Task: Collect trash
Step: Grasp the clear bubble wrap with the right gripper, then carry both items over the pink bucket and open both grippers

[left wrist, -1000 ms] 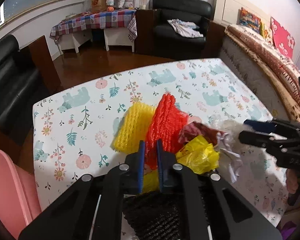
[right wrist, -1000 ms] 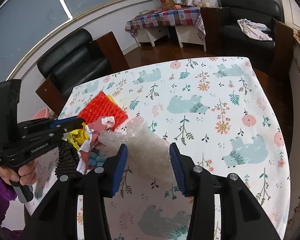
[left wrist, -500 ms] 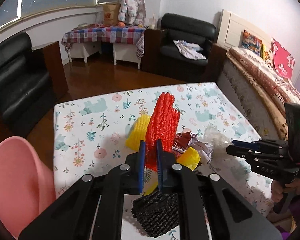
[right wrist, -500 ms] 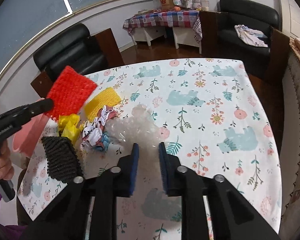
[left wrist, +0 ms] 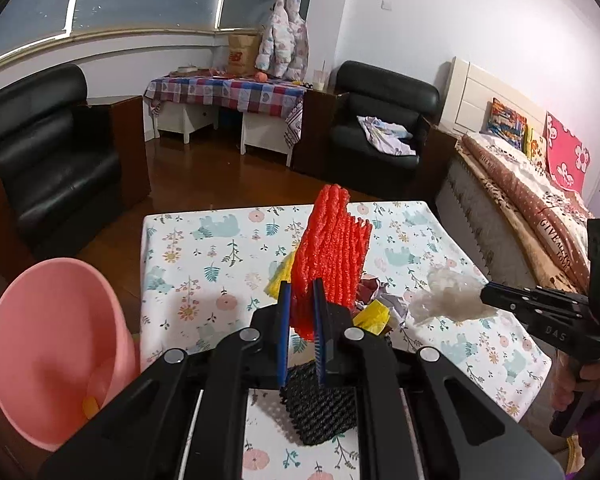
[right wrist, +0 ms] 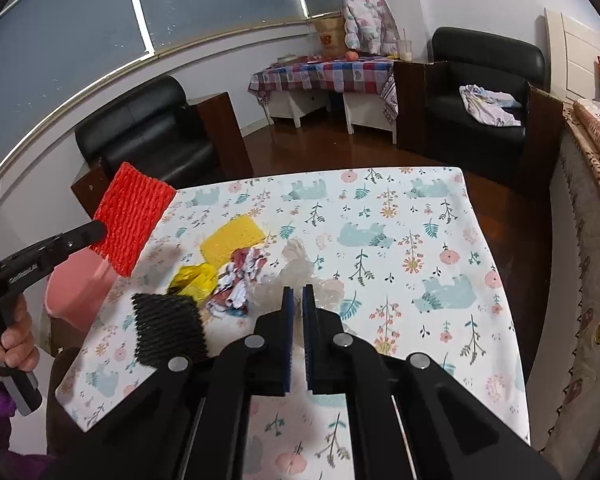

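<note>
Floral-print tablecloth [left wrist: 204, 264] covered the table. Left wrist view: left gripper [left wrist: 299, 292] pinched the red foam fruit net [left wrist: 332, 256], lifted above the pile; pink plastic bin [left wrist: 56, 352] sat at table's left edge. Right wrist view: right gripper [right wrist: 296, 296] pressed on crumpled clear plastic film [right wrist: 300, 268], probably just off the cloth; black foam net [right wrist: 168, 324] & yellow foam net [right wrist: 232, 240] lay nearby.

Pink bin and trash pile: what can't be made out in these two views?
- Pink bin: left wrist view shows only a yellowish scrap inside; its bottom is hidden by its own wall.
- Pink bin, right wrist view: mostly hidden behind the red foam net.
- Crumpled wrapper: print too small to read.
- Black foam net: partly covered by the left gripper.
</note>
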`<state>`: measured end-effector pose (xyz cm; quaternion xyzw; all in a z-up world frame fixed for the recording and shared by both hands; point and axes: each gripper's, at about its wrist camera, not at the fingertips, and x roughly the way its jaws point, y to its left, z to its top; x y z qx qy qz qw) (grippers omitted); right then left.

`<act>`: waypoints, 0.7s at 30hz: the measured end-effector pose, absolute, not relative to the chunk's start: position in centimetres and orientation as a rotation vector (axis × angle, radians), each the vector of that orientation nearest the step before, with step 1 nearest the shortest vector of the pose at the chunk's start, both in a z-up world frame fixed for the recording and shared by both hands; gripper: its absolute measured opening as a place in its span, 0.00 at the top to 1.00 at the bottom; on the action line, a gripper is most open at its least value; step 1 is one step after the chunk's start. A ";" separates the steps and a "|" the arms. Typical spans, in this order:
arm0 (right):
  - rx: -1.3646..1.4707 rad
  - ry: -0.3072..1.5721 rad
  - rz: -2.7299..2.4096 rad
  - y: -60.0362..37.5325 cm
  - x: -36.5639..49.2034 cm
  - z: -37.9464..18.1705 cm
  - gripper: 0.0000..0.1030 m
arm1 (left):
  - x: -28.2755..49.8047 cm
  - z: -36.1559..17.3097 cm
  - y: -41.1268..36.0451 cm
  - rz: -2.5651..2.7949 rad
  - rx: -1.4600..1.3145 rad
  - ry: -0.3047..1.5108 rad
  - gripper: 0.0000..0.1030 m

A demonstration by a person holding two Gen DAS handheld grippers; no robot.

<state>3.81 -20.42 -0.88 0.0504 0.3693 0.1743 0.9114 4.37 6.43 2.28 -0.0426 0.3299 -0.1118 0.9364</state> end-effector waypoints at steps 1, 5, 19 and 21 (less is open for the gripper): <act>0.105 0.759 0.354 -20.5 3.4 -0.8 0.96 | 4.0 2.4 6.7 -0.227 -0.088 0.667 0.91; 0.126 0.765 0.340 -21.2 2.0 -1.1 0.96 | 3.1 2.9 7.0 -0.219 -0.087 0.652 0.91; 0.118 0.760 0.336 -22.2 -0.9 -0.4 0.96 | 0.7 1.7 6.7 -0.158 -0.143 0.645 0.91; 0.113 0.732 0.342 -22.2 -1.5 0.2 0.96 | 0.1 1.7 6.7 -0.140 -0.152 0.648 0.90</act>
